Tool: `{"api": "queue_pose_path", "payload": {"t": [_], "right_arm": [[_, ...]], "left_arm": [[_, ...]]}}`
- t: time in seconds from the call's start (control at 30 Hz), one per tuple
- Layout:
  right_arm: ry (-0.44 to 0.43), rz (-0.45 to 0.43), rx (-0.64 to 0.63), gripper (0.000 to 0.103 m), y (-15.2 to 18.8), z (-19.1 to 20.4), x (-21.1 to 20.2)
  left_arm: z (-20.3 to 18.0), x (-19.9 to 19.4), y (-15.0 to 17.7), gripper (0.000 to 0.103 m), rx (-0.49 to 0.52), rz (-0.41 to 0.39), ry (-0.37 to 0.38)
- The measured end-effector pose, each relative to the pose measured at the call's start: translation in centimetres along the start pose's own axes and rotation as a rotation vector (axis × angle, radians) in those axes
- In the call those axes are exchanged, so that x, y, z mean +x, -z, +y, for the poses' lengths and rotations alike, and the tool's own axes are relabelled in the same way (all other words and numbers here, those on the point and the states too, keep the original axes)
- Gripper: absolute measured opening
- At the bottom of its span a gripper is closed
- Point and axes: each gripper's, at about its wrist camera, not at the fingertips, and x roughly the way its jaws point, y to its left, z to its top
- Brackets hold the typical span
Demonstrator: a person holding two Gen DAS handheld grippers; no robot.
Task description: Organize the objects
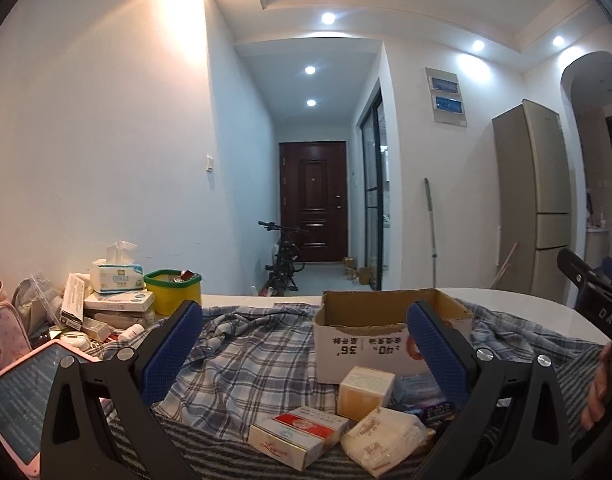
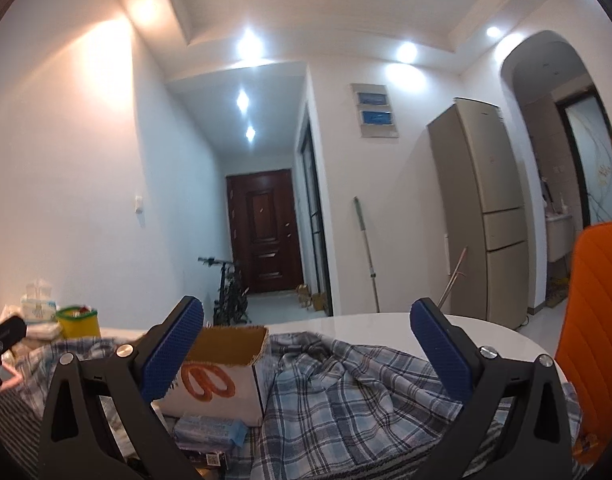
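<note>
A: Which containers do we have on the table, and what is in them?

B: We see an open cardboard box (image 1: 386,332) standing on the plaid cloth (image 1: 241,352); from our low angle its inside is hidden. At the far left a yellow bin with a green rim (image 1: 173,290) holds some small items, one of them red; we cannot name them. Beside it a tissue box (image 1: 117,276) sits on a stack of flat white boxes (image 1: 119,302).

A: And the loose things?

B: In front of the cardboard box lie a small cream carton (image 1: 365,390), a red-and-white flat box (image 1: 301,434), a white wrapped pack (image 1: 386,442) and a blue packet (image 2: 209,428) close against the box's wall.

A: How do we hold the tools?

B: Our left gripper (image 1: 306,348) points level across the table, its blue pads spread wide with nothing between them. Our right gripper (image 2: 308,350) is likewise wide apart and empty, aimed over the cloth toward the white table (image 2: 378,326). An orange chair (image 2: 598,320) stands at its right.

A: Any writing?

B: The cardboard box shows upside-down print with "36" and "40", and an orange loop logo on its other side. The tissue box lettering is too blurred to read.
</note>
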Motion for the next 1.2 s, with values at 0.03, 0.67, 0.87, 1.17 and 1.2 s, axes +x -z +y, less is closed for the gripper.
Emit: {"api": "queue_pose_path", "payload": {"t": [0.03,0.67,0.87,1.17,1.2], "right_arm": [[-0.011,-0.001,0.031,0.103,-0.3,-0.3,-0.4],[-0.124,0.195,-0.071,0.103,-0.7,0.2,-3.7],[-0.11,0.179,-0.038,0.103,-0.5,-1.2,-4.1],[-0.066,0.152,-0.18,0.098,0.6,0.6,-5.3],[-0.059,0.154,-0.187,0.098,0.7,0.7,-5.3]], "left_arm": [[0.1,-0.3,-0.1,0.103,-0.009,0.003,0.009],[-0.5,-6.3,1.5,0.103,0.046,0.067,0.044],[-1.4,-5.6,3.4,0.103,0.016,0.206,0.195],[-2.3,-3.6,6.4,0.103,-0.057,0.364,0.158],[-2.4,-3.7,6.4,0.103,-0.05,0.363,0.153]]}}
